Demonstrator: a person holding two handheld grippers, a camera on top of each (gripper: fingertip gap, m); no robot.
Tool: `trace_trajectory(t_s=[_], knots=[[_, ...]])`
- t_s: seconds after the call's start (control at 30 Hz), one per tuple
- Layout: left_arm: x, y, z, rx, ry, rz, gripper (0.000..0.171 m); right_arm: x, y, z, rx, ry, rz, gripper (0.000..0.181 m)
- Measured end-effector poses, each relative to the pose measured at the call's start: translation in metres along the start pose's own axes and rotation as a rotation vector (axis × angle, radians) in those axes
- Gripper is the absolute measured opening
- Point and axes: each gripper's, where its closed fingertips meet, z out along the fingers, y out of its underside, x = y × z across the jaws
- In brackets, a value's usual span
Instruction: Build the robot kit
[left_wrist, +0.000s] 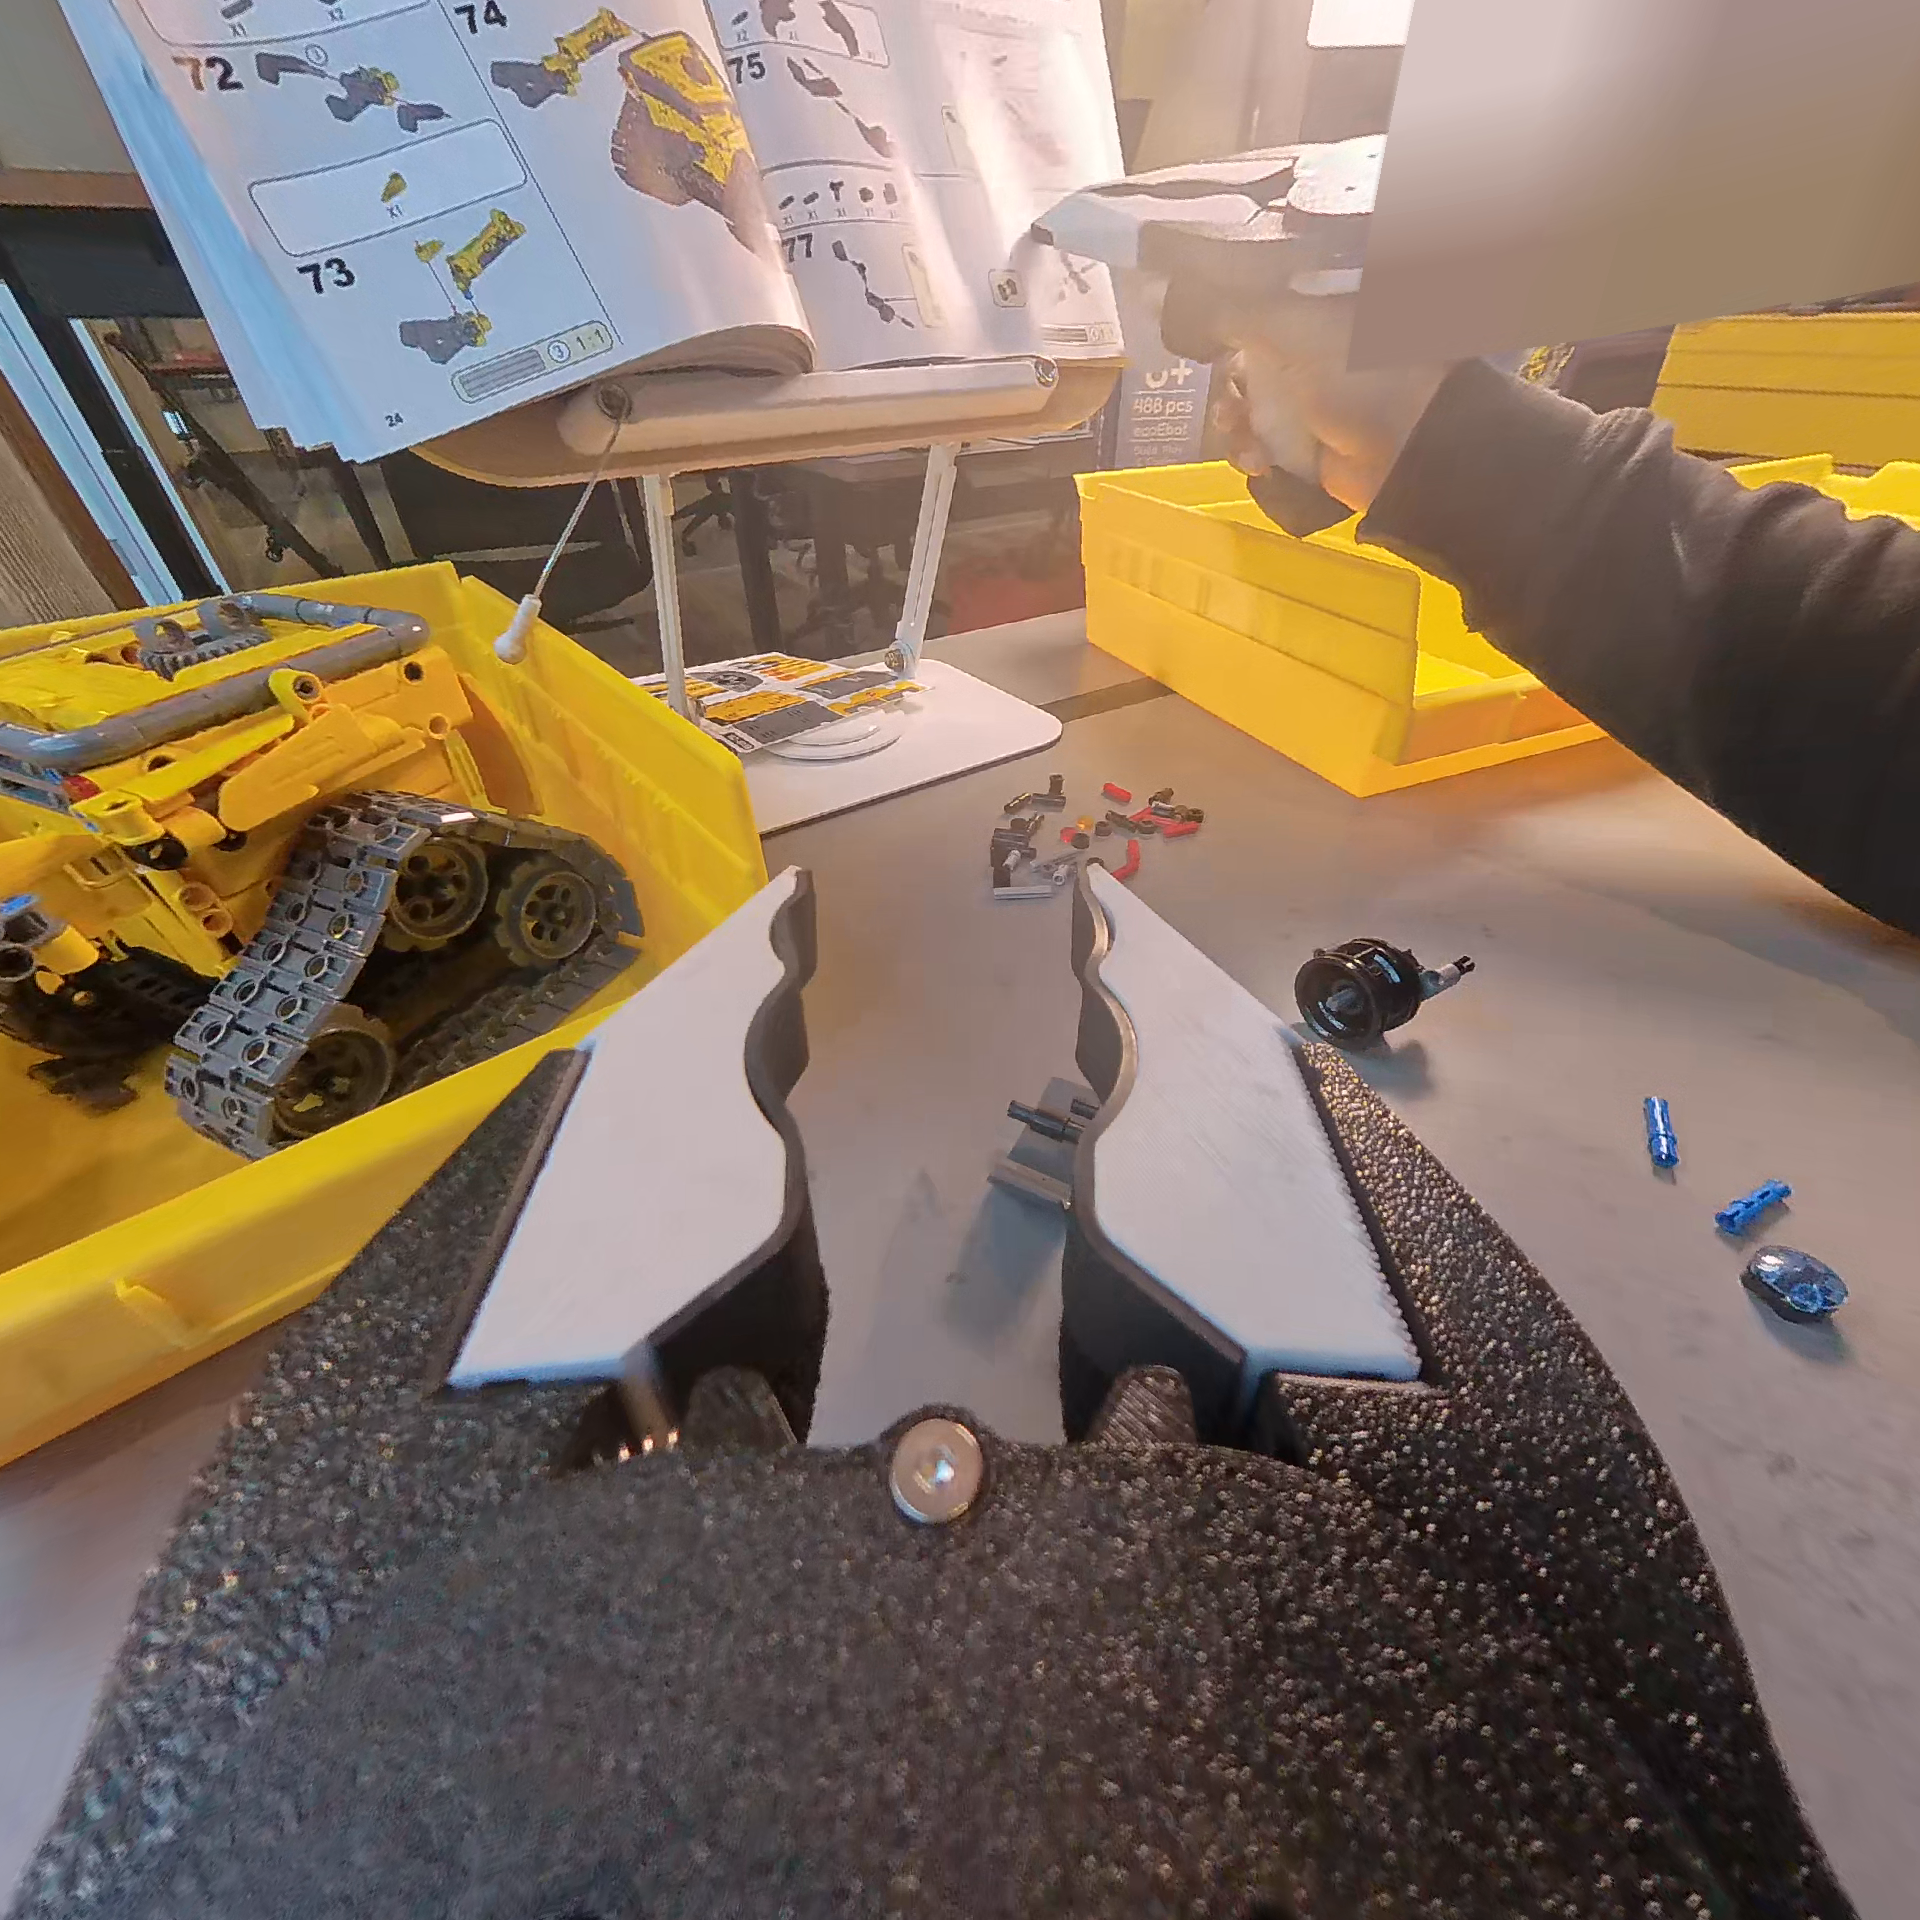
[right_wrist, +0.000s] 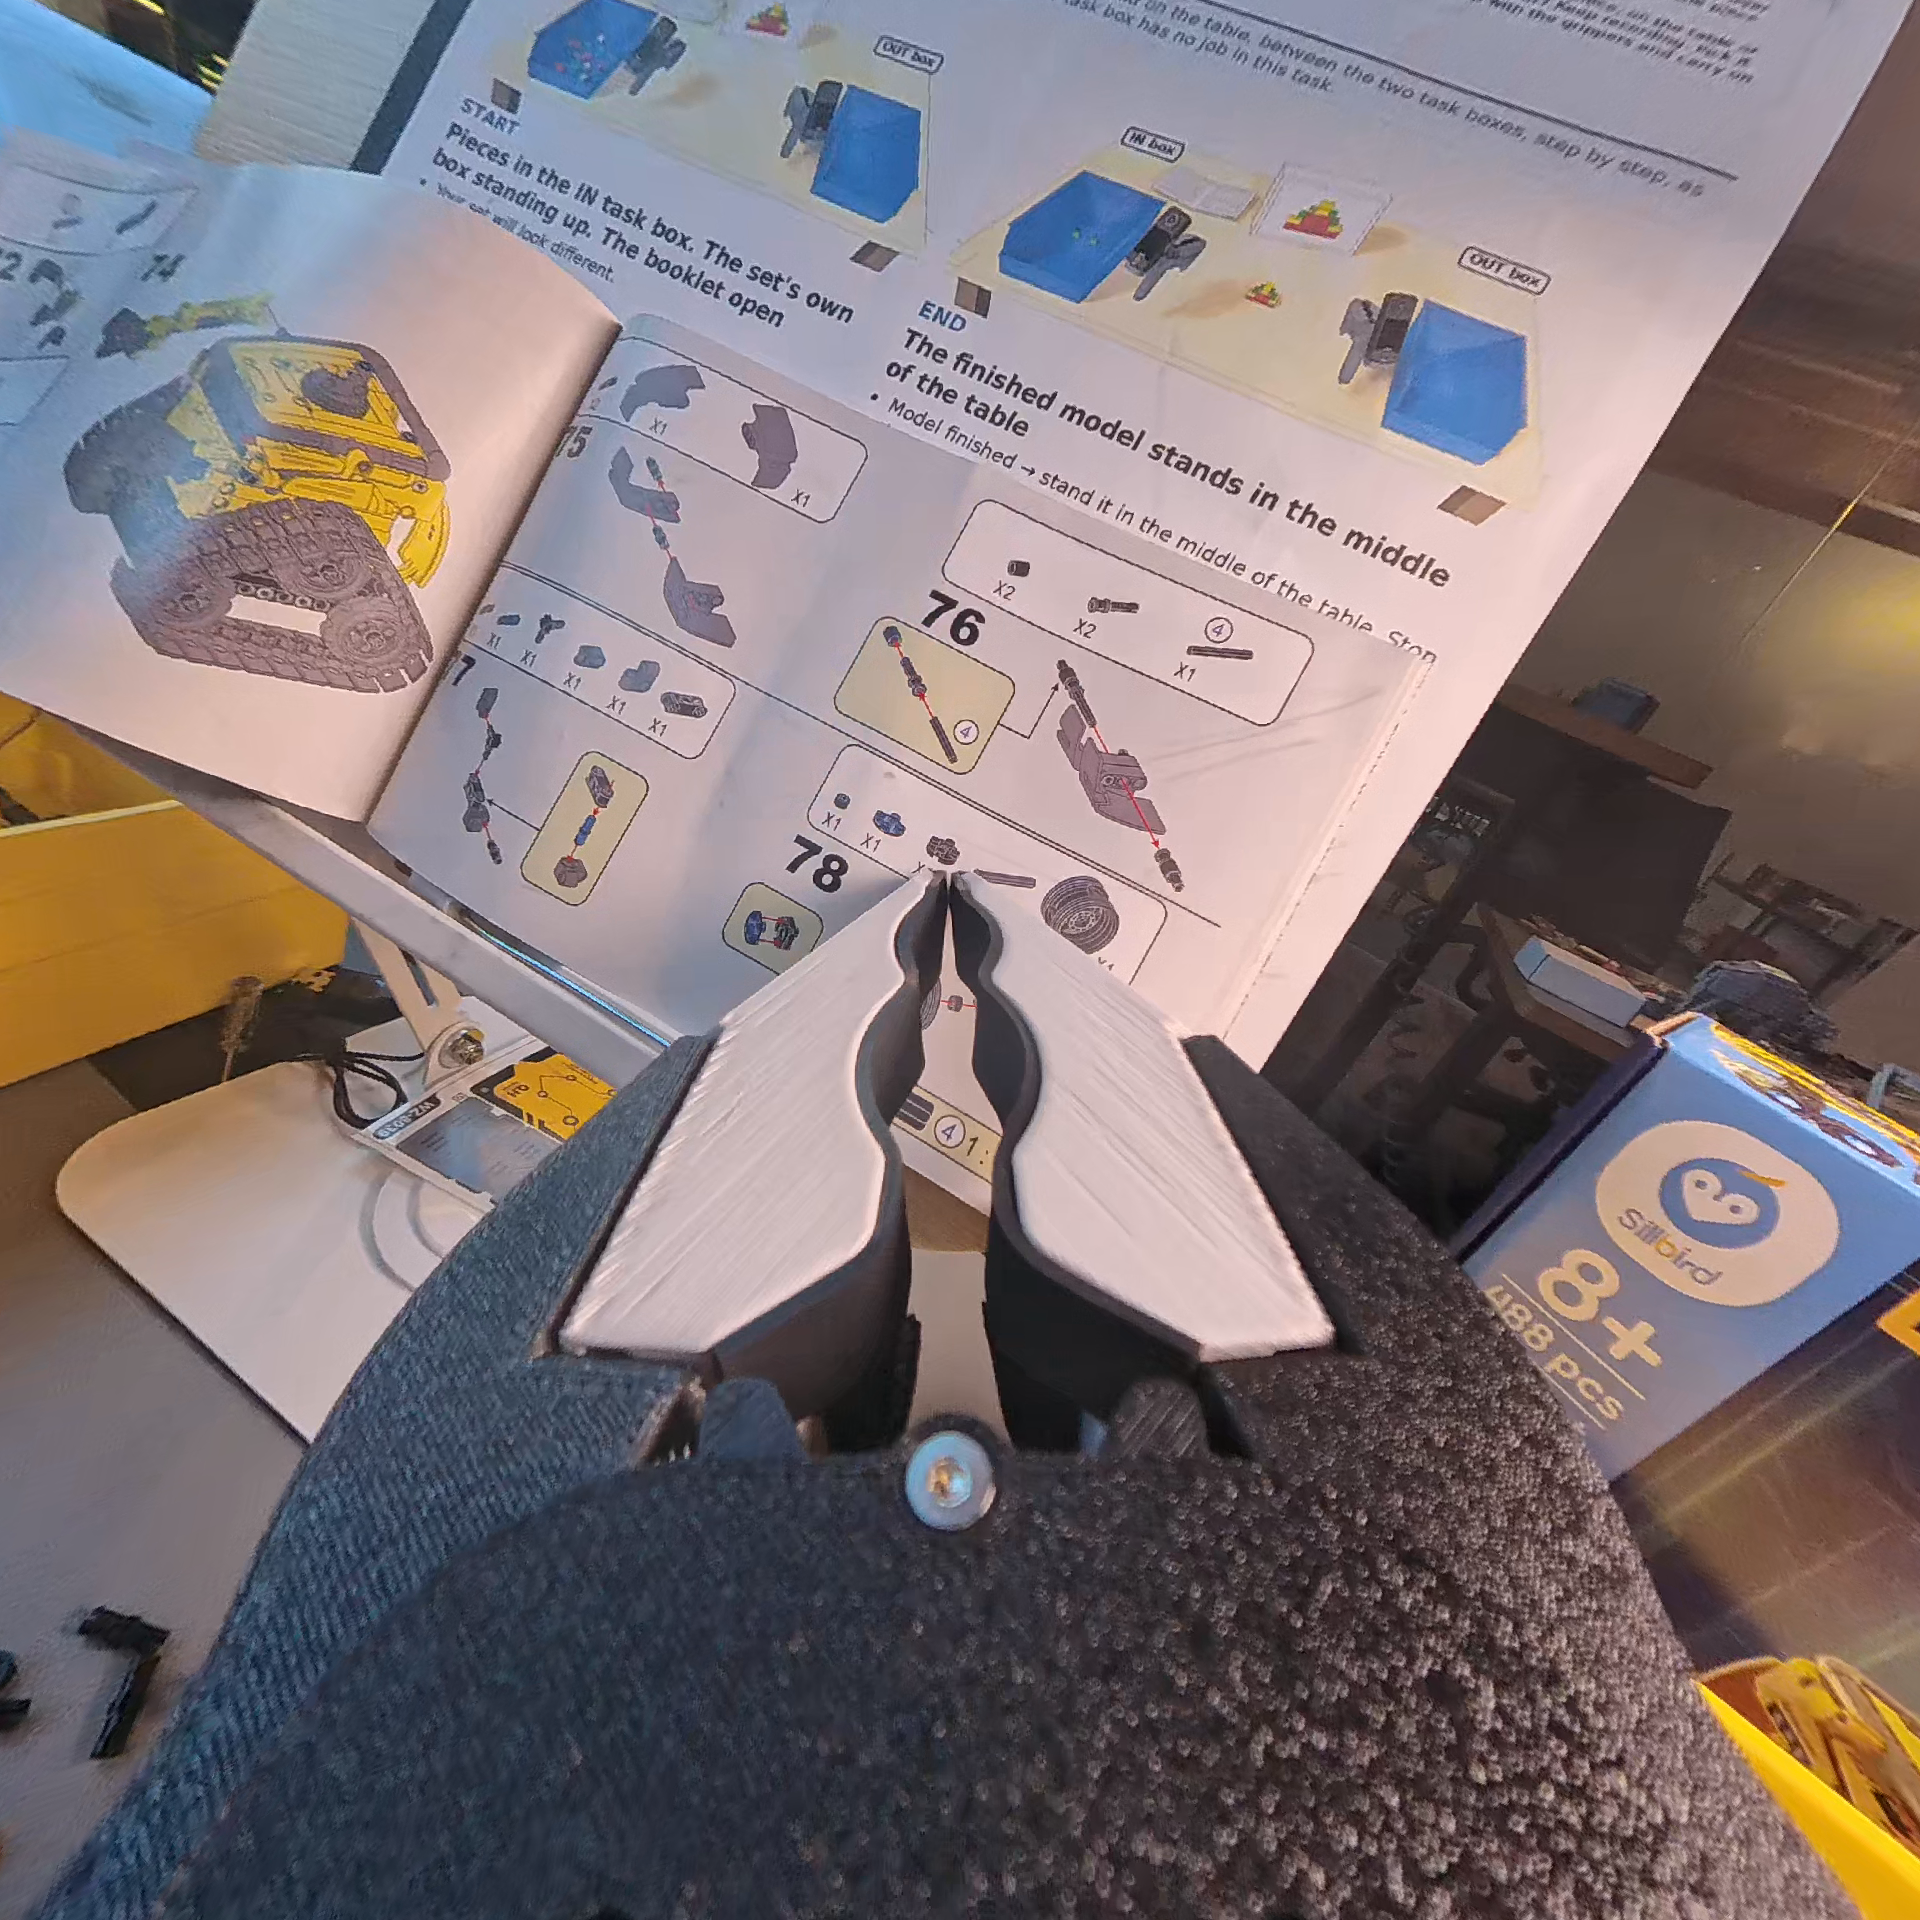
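My left gripper (left_wrist: 943, 883) is open and empty, low over the grey table (left_wrist: 1558, 935). A small grey piece with a black pin (left_wrist: 1039, 1132) lies on the table between its fingers, close to the right finger. My right gripper (right_wrist: 948, 883) is shut, with its tips against the lower part of the right page of an open instruction booklet (right_wrist: 727, 644); nothing shows between the jaws. In the left wrist view the right gripper (left_wrist: 1044, 229), held by a hand in a dark sleeve (left_wrist: 1662, 644), is raised at the booklet (left_wrist: 468, 208) on its stand.
A yellow bin (left_wrist: 582, 1049) at the left holds a yellow tracked model (left_wrist: 312, 862). On the table lie a pile of small parts (left_wrist: 1101, 831), a black wheel on an axle (left_wrist: 1361, 987), two blue pins (left_wrist: 1659, 1130) and a blue clear piece (left_wrist: 1794, 1283). Another yellow bin (left_wrist: 1247, 613) and a blue box (right_wrist: 1704, 1247) stand behind. The gap from one gripper's tips to the other's is roughly 35 cm.
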Motion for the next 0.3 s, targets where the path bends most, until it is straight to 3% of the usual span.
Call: trace_trajectory(t_s=[0.3], knots=[[0.0, 0.0, 0.0, 0.0, -0.005, 0.002, 0.048, -0.008, 0.011, -0.007, -0.032, -0.035, -0.031, 0.002]])
